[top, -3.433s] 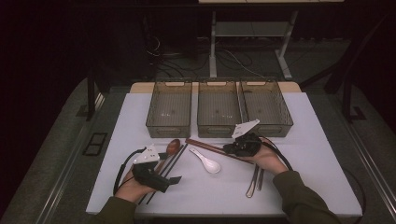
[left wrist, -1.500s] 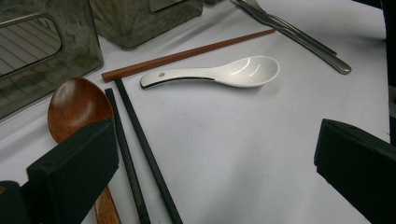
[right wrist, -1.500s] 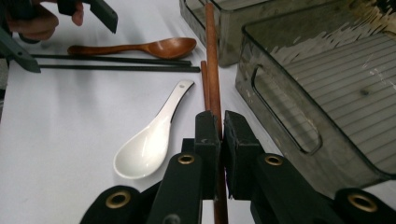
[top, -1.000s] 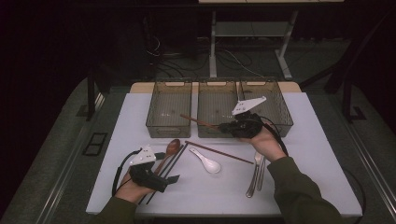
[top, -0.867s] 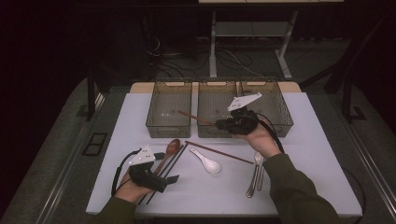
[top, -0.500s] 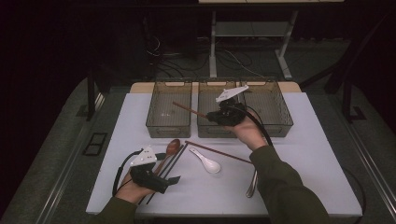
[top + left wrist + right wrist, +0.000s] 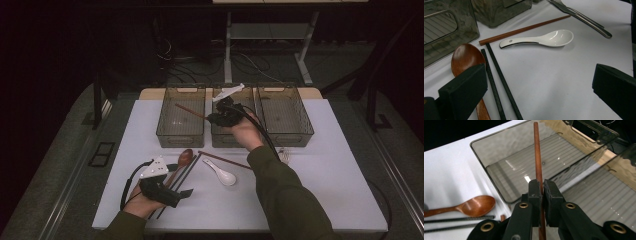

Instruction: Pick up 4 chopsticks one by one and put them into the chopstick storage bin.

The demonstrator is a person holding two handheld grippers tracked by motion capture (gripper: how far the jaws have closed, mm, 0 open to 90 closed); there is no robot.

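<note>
The right gripper (image 7: 540,188) is clamping its two black jaws on a thin, round, reddish-brown wooden chopstick (image 7: 537,155). The stick is hanging over the left smoky plastic bin (image 7: 181,116), with its far tip above the ribbed floor of that bin. In the right gripper view the lower end of the stick is going down behind the jaws and is hidden there. The middle bin (image 7: 235,135) is standing just beside the left bin, and the hand is covering a large part of it in the high view; the third bin (image 7: 285,116) is on the other side of it.

In front of the left bin, on the matte white table (image 7: 320,190), a second brown chopstick (image 7: 524,30) is lying flat. Near it are lying a glossy white ceramic spoon (image 7: 541,40), a smooth wooden spoon (image 7: 466,56) and two black, square-edged chopsticks (image 7: 499,80). The left gripper (image 7: 165,192) is resting in front of these things with its jaws wide apart and with nothing between them; one jaw is covering the handle of the wooden spoon. Some metal cutlery (image 7: 581,17) is lying farther away and is cut off by the edge, so its kind is hard to make out.
</note>
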